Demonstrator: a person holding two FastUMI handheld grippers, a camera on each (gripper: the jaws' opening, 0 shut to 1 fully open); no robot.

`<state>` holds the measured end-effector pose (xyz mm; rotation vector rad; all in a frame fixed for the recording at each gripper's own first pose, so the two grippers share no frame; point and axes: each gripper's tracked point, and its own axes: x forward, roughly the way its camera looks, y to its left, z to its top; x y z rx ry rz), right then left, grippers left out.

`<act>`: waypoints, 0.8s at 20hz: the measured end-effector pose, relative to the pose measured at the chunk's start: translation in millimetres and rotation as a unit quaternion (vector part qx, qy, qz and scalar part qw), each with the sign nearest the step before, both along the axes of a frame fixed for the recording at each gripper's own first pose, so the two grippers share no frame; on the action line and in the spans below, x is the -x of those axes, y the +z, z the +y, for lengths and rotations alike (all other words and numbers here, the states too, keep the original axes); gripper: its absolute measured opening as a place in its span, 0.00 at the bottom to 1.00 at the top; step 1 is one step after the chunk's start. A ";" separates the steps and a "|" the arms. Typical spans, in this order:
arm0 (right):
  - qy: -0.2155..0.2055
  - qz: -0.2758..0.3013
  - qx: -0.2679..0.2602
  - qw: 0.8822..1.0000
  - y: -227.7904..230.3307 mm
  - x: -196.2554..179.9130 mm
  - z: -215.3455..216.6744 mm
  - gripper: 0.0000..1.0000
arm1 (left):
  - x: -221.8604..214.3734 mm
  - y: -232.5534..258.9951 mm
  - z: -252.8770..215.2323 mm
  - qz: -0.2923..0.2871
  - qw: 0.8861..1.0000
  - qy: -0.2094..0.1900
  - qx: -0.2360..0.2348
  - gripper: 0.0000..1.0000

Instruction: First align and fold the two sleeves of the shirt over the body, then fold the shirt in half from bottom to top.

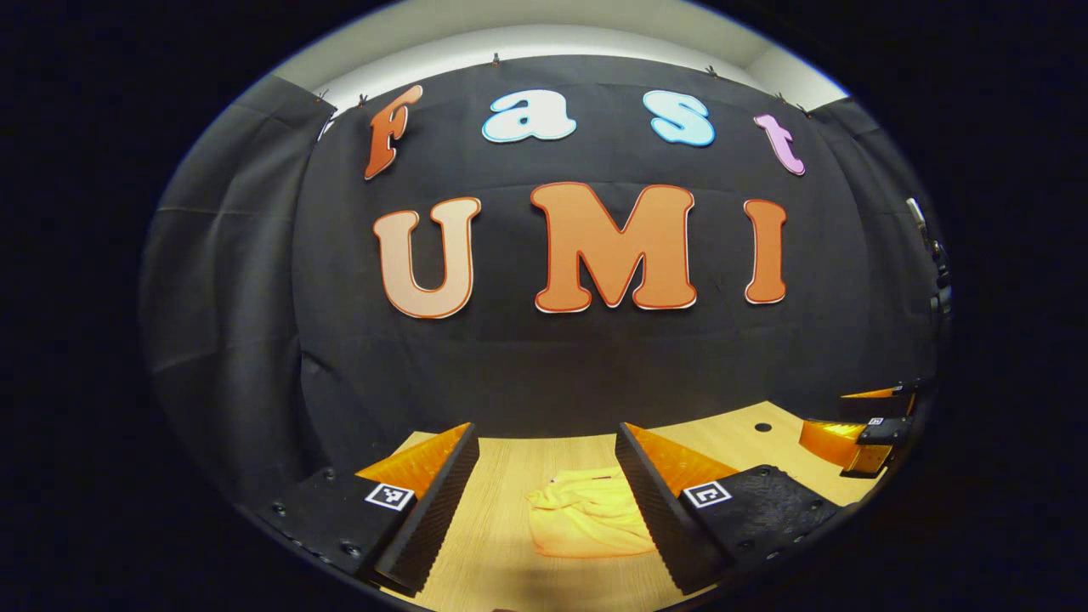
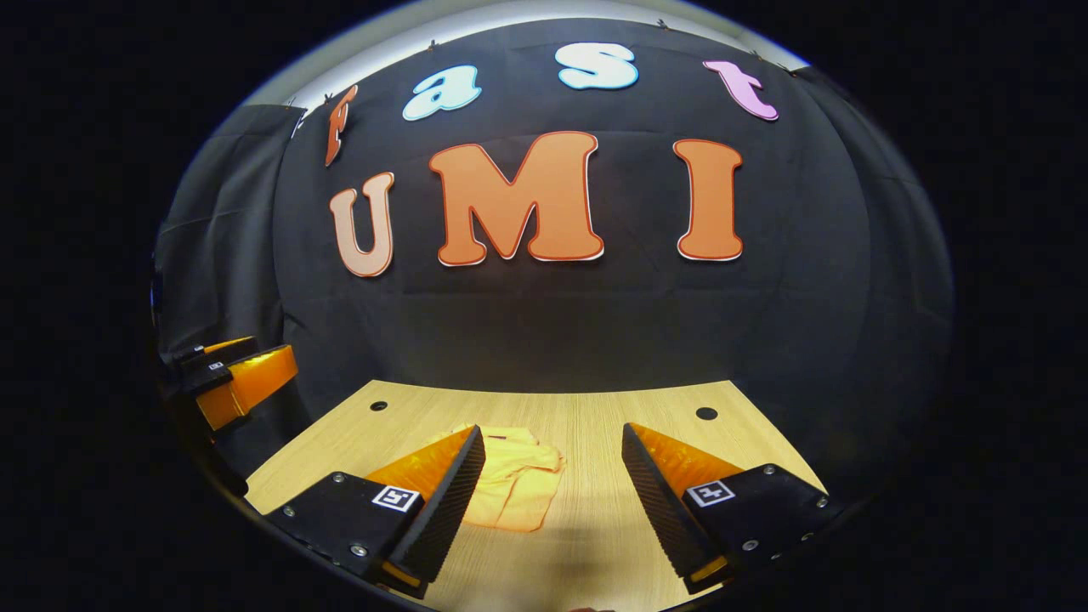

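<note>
A yellow shirt (image 1: 586,514) lies bunched into a compact folded bundle on the wooden table (image 1: 501,527). In the left gripper view my left gripper (image 1: 548,497) hovers above it, open, with the bundle seen between its fingers and partly behind the right one. The right gripper view has the same shirt (image 2: 514,480) lying left of centre, partly behind the left finger of my right gripper (image 2: 552,493), which is open and holds nothing. Each gripper also appears at the edge of the other's view: the right gripper (image 1: 863,429) at the far right, the left gripper (image 2: 229,378) at the far left.
The table (image 2: 595,425) is light wood with small dark round holes (image 2: 706,414) near its far corners. Black cloth walls close off the back and sides just beyond the table's far edge.
</note>
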<state>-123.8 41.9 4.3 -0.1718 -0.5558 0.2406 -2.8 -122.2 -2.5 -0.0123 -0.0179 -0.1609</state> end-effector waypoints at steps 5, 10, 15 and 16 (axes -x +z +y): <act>-0.011 -0.014 -0.003 1.000 -8.5 22.7 19.8 0.98 | -1.9 0.5 30.6 0.002 1.000 -0.011 0.019 0.99; -0.008 -0.023 -0.008 1.000 -15.7 36.0 36.0 0.98 | 3.6 -8.6 66.0 0.007 0.999 -0.004 0.053 0.99; -0.022 -0.047 -0.006 0.999 -12.9 46.9 34.4 0.98 | 7.3 -16.9 100.1 0.011 0.998 0.014 0.053 0.99; -0.027 -0.051 -0.008 0.998 -12.0 46.9 31.7 0.98 | 7.4 -16.7 105.5 0.009 0.999 0.016 0.047 0.99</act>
